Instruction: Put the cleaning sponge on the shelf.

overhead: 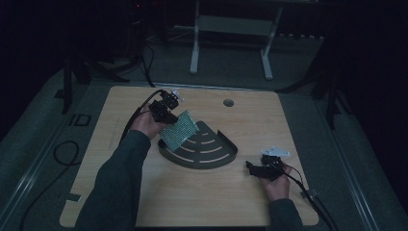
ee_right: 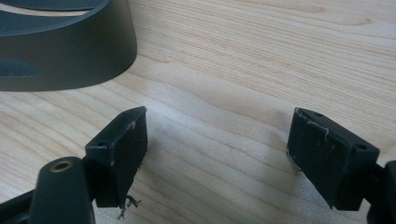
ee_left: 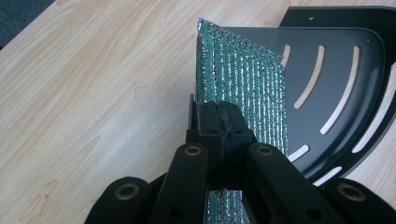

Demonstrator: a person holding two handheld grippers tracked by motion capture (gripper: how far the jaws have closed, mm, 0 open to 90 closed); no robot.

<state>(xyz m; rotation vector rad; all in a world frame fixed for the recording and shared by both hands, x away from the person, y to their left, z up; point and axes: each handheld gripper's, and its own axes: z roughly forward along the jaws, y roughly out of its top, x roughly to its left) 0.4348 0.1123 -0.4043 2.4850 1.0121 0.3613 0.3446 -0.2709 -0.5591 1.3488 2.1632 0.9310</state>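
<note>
A glittery green sheet [ee_left: 240, 88] is hanging tilted over the left part of a black slotted corner shelf [overhead: 207, 149] — the left gripper [ee_left: 219, 123] is pinching its edge. The right gripper [ee_right: 217, 154] is resting on the wooden table [overhead: 144, 192], jaws spread wide — gripping nothing.

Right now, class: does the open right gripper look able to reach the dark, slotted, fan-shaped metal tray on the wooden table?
Probably yes. The right gripper sits open just beside the dark, slotted, fan-shaped metal tray, with bare wooden table between them. The left gripper holds the shiny green sheet over the tray's far side.
</note>
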